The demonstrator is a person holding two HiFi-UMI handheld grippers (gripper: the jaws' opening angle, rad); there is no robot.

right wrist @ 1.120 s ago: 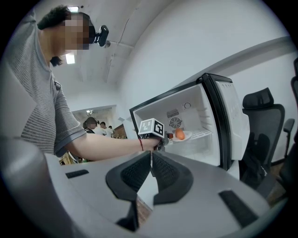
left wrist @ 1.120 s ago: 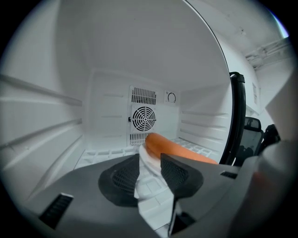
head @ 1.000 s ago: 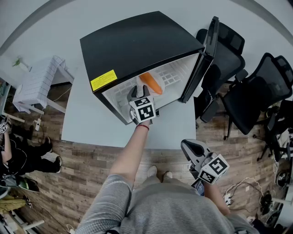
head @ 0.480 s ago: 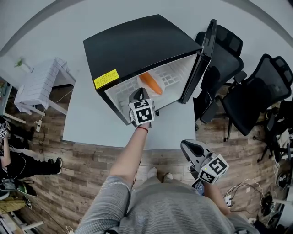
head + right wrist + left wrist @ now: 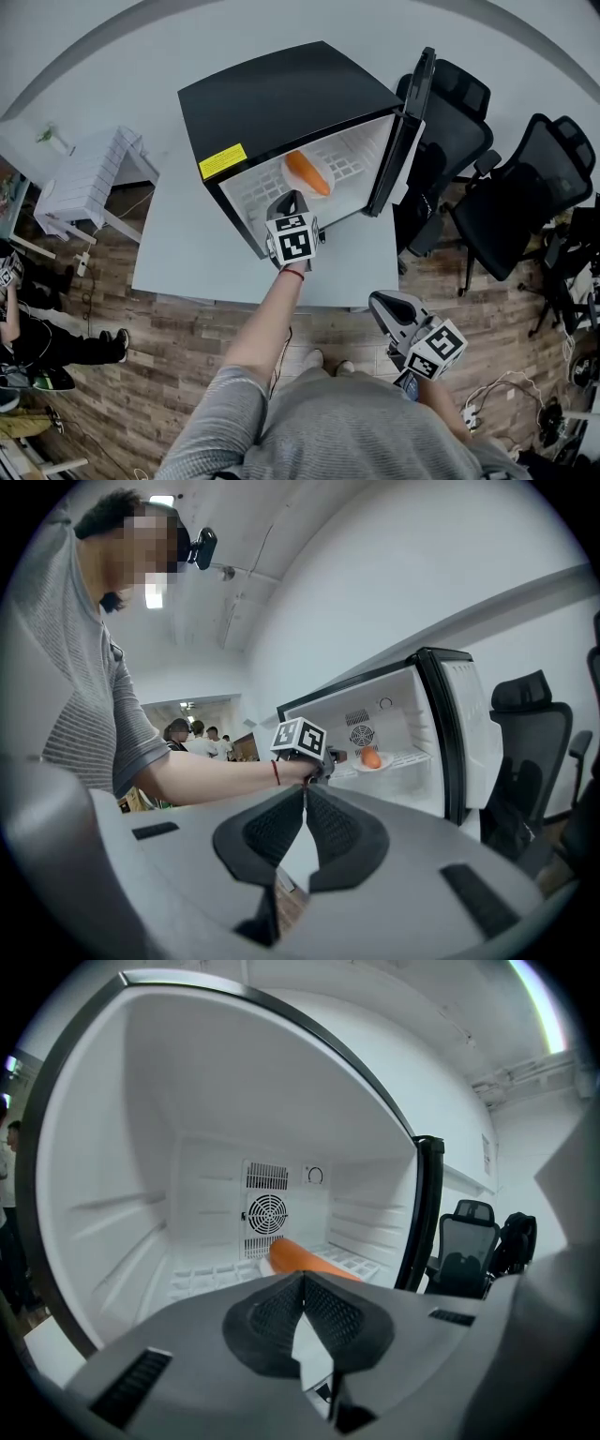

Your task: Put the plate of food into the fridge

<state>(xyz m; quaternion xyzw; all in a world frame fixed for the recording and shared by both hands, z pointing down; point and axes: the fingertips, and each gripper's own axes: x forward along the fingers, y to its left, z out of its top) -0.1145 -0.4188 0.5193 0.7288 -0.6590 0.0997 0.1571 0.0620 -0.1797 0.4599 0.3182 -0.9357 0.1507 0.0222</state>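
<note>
A black mini fridge (image 5: 281,94) stands on a pale table (image 5: 183,258) with its door (image 5: 403,131) swung open to the right. On its white wire shelf lies a white plate (image 5: 373,765) bearing an orange piece of food (image 5: 307,172) (image 5: 298,1256) (image 5: 371,757). My left gripper (image 5: 290,201) (image 5: 303,1277) (image 5: 339,754) hovers at the fridge mouth, just in front of the plate. It is shut and holds nothing. My right gripper (image 5: 382,302) (image 5: 304,789) hangs low off the table's near right corner, shut and empty, pointing toward the fridge.
Two black office chairs (image 5: 464,103) (image 5: 534,187) crowd the space right of the open door. A white slatted rack (image 5: 84,173) stands left of the table. People (image 5: 192,733) stand in the background, and another (image 5: 23,328) is at the far left. Cables (image 5: 487,389) lie on the wooden floor.
My left gripper has drawn back from the plate toward the fridge mouth, and its jaws, apart a second ago, are now together. The plate stays on the shelf. The right gripper has barely shifted.
</note>
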